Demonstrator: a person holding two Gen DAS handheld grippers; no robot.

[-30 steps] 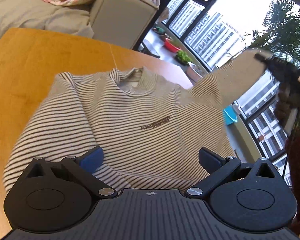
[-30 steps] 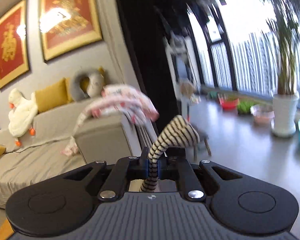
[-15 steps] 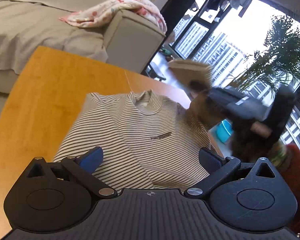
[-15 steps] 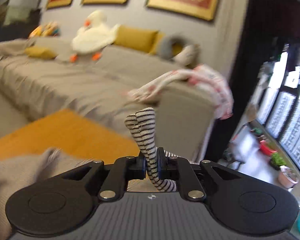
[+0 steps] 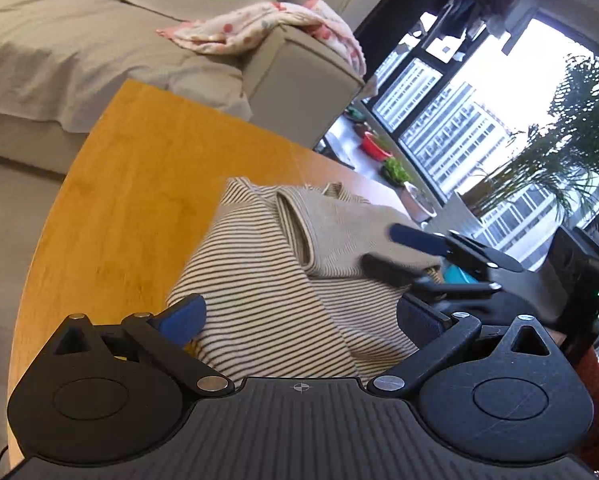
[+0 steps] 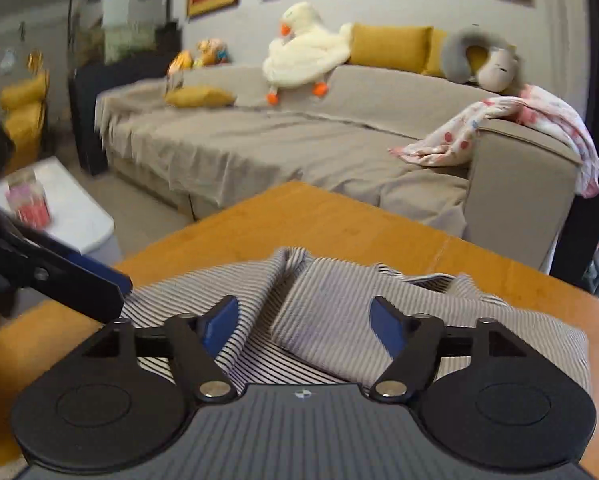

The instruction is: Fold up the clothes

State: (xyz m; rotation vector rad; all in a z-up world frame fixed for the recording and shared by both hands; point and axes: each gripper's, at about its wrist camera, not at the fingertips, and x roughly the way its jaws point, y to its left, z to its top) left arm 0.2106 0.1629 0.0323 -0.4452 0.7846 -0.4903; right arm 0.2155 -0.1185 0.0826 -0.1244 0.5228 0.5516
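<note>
A striped beige sweater [image 5: 259, 292] lies on the wooden table [image 5: 139, 184]. One sleeve [image 5: 339, 236] is folded across its chest, inside out. My left gripper [image 5: 299, 312] is open and empty above the sweater's lower part. My right gripper [image 6: 303, 320] is open and empty just above the folded sleeve [image 6: 331, 312]; it also shows in the left wrist view [image 5: 403, 252], over the sleeve's right end. The left gripper's fingers [image 6: 79, 284] show at the left of the right wrist view.
A beige sofa [image 6: 299, 144] stands beyond the table with a pink spotted blanket [image 6: 519, 120] on its arm and a duck plush [image 6: 303, 60]. A white low table [image 6: 71, 208] is at the left. Windows and a plant [image 5: 571, 152] lie to the right.
My right gripper carried the sleeve across over the sweater, laid it on the chest and opened, letting it go. My left gripper stayed open and drew back a little.
</note>
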